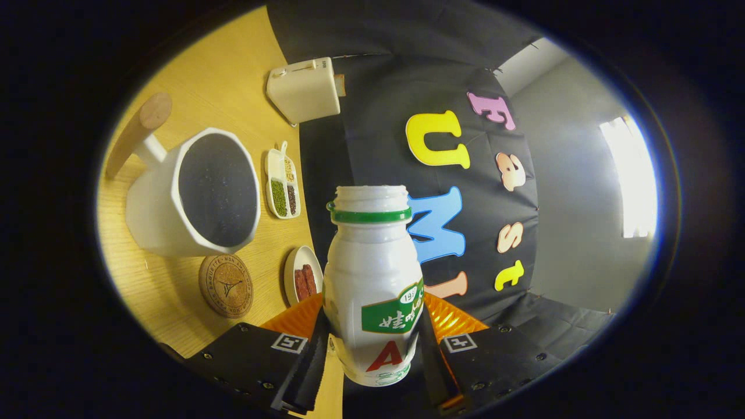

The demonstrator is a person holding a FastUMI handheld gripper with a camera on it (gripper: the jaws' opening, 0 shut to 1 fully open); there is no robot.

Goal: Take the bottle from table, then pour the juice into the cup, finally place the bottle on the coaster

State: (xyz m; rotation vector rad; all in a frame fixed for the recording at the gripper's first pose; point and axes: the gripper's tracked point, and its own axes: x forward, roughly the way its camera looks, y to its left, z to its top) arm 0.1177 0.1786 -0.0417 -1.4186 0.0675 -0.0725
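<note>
A white plastic bottle [372,279] with a green neck ring and an uncapped mouth is clamped between the two fingers of my gripper [372,343], which is shut on its lower body. The whole view is rolled sideways, so the bottle is tilted relative to the wooden table [215,75]. Left of the bottle stands a white cup [195,195] with a wooden handle and a dark inside; the bottle's mouth is beside it, apart from its rim. A round cork coaster [226,285] lies by the cup's base, just beyond my left finger.
A divided white dish of beans [283,187] lies between cup and bottle. A small white plate with reddish pieces [302,276] sits beside the coaster. A cream box-shaped appliance [304,90] stands further along the table by the black cloth wall.
</note>
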